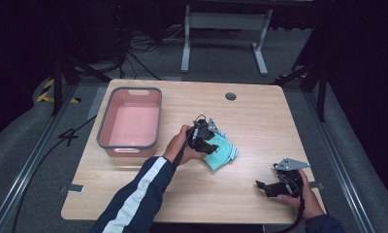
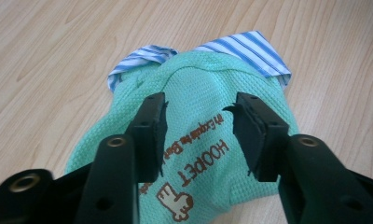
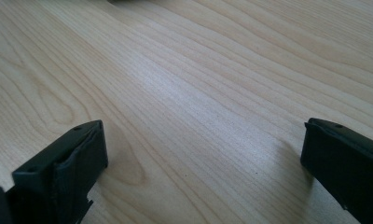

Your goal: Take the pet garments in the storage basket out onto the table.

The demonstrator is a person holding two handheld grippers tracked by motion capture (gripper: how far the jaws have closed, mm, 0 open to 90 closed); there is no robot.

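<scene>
High view is showing the green garment [image 1: 220,151] lying folded on the bench [image 1: 260,121], both grippers standing apart, pink bin [image 1: 130,121] waiting empty.

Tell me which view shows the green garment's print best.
The left gripper view: the green garment lies close up between the open jaws, its brown lettering readable. The high view shows it as a small folded bundle with no print visible. The right gripper view shows bare table.

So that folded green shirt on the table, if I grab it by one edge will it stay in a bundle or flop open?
The green shirt will likely flop: it is soft mesh knit, loosely folded, with nothing holding the folds. The striped cloth peeking out from beneath may slide free and stay behind. It looks light, so a push would probably slide or bunch it on the smooth wooden table.
</scene>
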